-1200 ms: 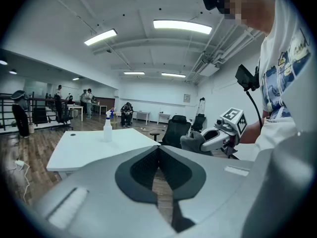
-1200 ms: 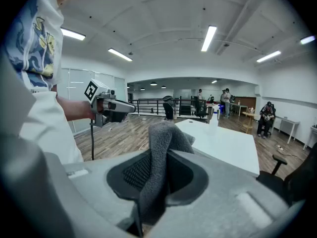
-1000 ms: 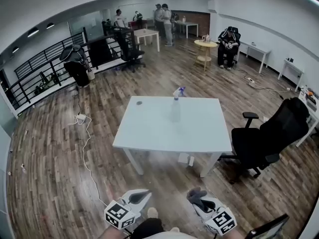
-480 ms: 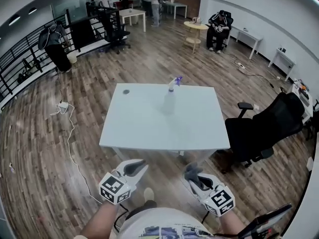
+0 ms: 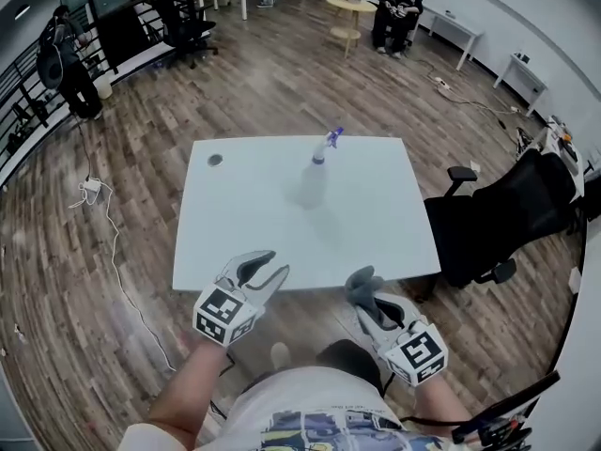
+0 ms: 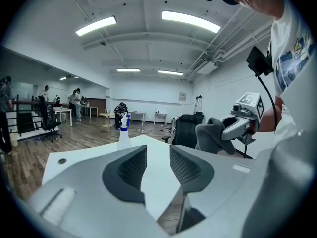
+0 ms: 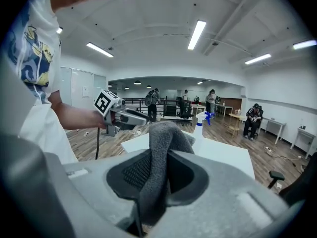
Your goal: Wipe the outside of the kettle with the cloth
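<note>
Left gripper [image 5: 269, 267], at seven o'clock of the white rectangular table [image 5: 272, 224], has just been opening, its jaws narrowly apart and empty. Right gripper [image 5: 374, 310], at five o'clock, clamps a grey fleece cloth [image 5: 361, 281].

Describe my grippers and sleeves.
The left gripper and right gripper are pale grey shells with dark ribbed pads, each carrying a cube of black-and-white square markers. The T-shirt is white, printed, short-sleeved. The left jaws have just been opening, nothing between them.
</note>
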`<state>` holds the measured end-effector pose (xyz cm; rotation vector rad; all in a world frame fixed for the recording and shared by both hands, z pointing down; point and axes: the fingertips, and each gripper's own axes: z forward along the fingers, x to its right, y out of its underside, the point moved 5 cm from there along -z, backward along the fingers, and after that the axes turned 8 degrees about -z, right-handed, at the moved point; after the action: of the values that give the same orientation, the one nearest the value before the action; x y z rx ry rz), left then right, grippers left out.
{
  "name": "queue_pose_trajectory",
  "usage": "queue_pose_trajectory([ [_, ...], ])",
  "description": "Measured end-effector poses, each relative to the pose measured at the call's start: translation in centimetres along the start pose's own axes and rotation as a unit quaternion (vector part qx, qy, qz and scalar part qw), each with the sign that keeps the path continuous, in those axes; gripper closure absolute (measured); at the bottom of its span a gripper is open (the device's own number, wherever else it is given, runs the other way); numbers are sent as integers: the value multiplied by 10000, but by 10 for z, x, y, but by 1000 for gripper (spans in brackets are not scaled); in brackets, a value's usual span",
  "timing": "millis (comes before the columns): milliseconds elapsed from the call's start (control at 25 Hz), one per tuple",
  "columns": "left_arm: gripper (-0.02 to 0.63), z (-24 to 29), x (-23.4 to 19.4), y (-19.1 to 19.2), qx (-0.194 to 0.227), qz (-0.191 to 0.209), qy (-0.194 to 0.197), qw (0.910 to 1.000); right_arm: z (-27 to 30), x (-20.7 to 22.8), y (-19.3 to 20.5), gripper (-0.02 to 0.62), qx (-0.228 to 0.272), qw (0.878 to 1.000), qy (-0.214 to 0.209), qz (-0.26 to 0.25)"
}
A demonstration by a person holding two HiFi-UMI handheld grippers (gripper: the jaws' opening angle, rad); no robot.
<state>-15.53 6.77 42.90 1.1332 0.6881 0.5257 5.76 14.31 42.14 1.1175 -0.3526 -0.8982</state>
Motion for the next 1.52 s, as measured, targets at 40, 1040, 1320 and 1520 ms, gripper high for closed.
queue_pose_trajectory([
  [40, 448, 13, -5, -3, -29, 49, -10, 10000, 1, 9, 5, 517, -43, 10000, 20, 58],
  [1040, 295, 265, -151, -23, -169, -335, -1163, 9925, 87, 256, 44, 517, -189, 9938, -1095, 48],
  [1320, 380, 269, -155, -20, 22, -508, -882, 9948, 99, 263, 44, 517, -257, 9937, -1072, 200],
  [1520, 388, 263, -155, -41, 58, -640, -790, 9948, 107, 263, 23, 517, -186, 9956, -912, 118],
])
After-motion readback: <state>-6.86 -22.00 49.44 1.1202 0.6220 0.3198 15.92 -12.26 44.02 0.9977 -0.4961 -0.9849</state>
